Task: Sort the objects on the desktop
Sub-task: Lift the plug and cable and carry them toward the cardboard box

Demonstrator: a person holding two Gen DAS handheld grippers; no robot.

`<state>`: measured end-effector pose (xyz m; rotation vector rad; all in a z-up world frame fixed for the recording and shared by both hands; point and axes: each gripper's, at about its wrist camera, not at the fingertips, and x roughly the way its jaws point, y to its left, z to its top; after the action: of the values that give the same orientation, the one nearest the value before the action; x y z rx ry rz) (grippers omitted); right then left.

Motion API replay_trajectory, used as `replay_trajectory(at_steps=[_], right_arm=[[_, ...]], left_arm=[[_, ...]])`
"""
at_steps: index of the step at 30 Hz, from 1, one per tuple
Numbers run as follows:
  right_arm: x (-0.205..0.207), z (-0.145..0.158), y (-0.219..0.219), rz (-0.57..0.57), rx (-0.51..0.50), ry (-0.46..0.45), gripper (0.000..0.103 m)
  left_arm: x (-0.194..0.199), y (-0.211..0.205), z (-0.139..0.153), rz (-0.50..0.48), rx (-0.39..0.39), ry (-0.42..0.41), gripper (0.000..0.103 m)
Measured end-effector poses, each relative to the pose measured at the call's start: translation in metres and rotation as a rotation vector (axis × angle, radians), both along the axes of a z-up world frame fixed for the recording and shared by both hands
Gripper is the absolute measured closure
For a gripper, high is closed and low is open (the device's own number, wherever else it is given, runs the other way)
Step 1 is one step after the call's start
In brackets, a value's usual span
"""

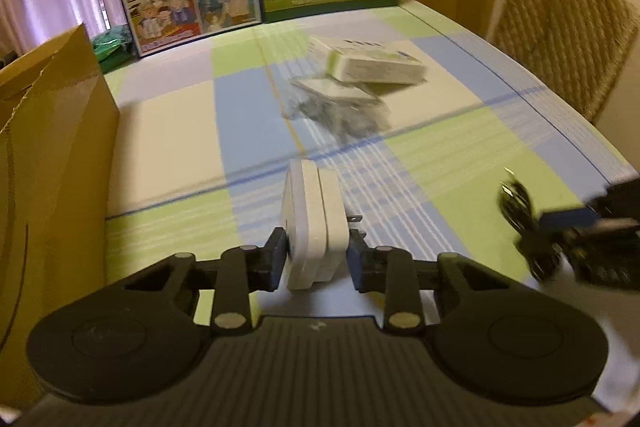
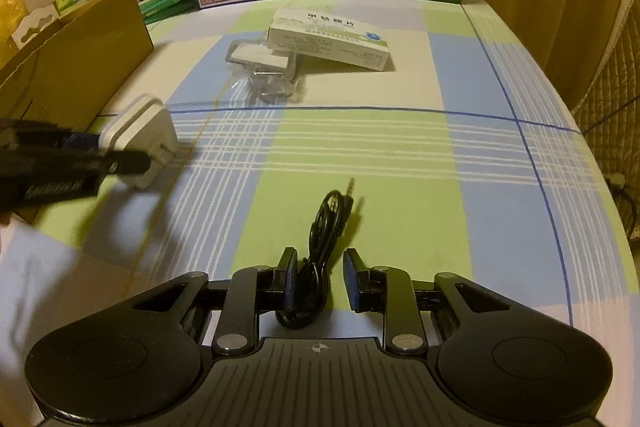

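Upright, prongs rightward, the white charger (image 1: 314, 227) sits clamped in left jaws.

Dim warm indoor light; motion blur throughout; fisheye bending, dark corners.

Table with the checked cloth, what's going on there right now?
A person is sorting with two handheld claws. The left claw is shut on a white plug adapter, held beside the cardboard box. The right claw is open around a coiled black cable. A medicine box waits farther back.
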<state>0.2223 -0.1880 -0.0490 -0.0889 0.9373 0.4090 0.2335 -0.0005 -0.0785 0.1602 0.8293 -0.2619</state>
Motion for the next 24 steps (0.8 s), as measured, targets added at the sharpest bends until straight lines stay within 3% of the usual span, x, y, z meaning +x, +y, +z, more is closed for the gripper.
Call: replay_trajectory(at_steps=[1, 3, 7, 10, 16, 18, 21, 24], right_arm=[[-0.001, 0.001, -0.001, 0.0, 0.0, 0.0, 0.082], [-0.005, 0.002, -0.002, 0.003, -0.001, -0.003, 0.092], [-0.011, 0.004, -0.003, 0.004, -0.011, -0.016, 0.093], [-0.011, 0.004, -0.004, -0.008, -0.009, -0.022, 0.093], [-0.008, 0.004, -0.007, -0.035, 0.011, -0.033, 0.09], [-0.007, 0.003, -0.007, -0.037, 0.01, -0.028, 0.083], [-0.007, 0.003, -0.008, -0.042, 0.008, -0.022, 0.071], [-0.007, 0.003, -0.008, -0.037, 0.012, -0.023, 0.069]], left_arm=[[-0.008, -0.002, 0.001, -0.01, -0.002, 0.005, 0.077], [-0.023, -0.007, 0.002, -0.034, -0.006, 0.012, 0.077], [-0.045, -0.013, 0.002, -0.066, -0.025, 0.02, 0.074], [-0.052, -0.006, 0.002, -0.058, -0.102, 0.039, 0.049], [-0.04, 0.016, 0.01, 0.031, -0.294, 0.077, 0.044], [-0.032, 0.019, 0.006, 0.055, -0.328, 0.113, 0.044], [-0.027, 0.012, 0.001, 0.028, -0.312, 0.141, 0.043], [-0.027, 0.005, -0.002, 0.01, -0.252, 0.126, 0.043]])
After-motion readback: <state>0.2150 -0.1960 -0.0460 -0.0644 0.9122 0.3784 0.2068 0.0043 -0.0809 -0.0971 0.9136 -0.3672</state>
